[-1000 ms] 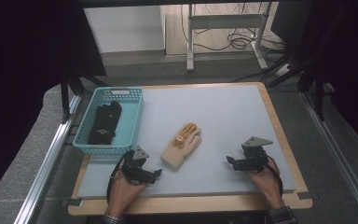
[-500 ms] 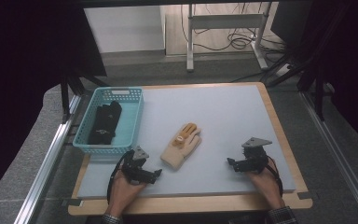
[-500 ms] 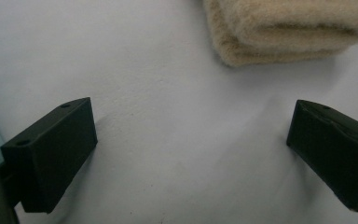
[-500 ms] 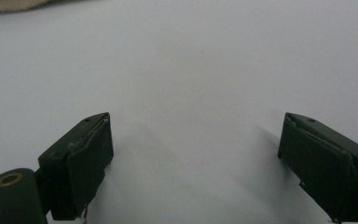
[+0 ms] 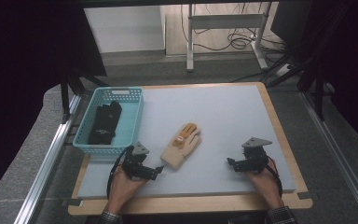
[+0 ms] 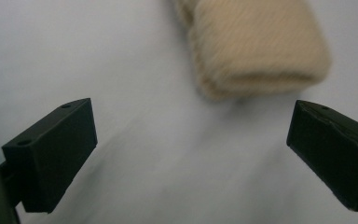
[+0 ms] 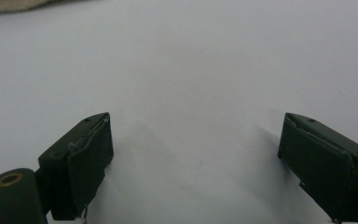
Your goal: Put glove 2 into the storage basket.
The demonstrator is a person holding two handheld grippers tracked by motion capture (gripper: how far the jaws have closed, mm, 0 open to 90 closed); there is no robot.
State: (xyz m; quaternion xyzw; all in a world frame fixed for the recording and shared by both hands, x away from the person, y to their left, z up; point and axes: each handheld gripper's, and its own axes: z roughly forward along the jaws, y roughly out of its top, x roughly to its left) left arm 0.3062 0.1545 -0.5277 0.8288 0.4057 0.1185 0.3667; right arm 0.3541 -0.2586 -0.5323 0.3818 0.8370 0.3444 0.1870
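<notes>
Resting low on the tabletop (image 5: pixel 223 121), the left tongs (image 5: pixel 157 170) stand wide open and empty, with the cuff of the beige glove (image 5: pixel 182 145) just ahead of them and a little toward their right jaw; in the left gripper view that cuff (image 6: pixel 256 51) lies just beyond the jaw tips, not between them. The right tongs (image 5: pixel 230 163) are also spread wide with nothing in them; their jaws have just been opening to their widest, and only bare tabletop lies between them. The glove sits well off to their left. Compared with a second ago, the glove and the blue basket (image 5: pixel 135 119) lie as they did, and both hands look barely shifted. I judge this as readiness for a first grasp on the glove, most likely by the left tongs at the cuff. The dark item in the basket (image 5: pixel 103 122) may be another glove, but it is too dim to tell. The glove's fingertips are cut off in the left gripper view, and the cuff is blurred there.
</notes>
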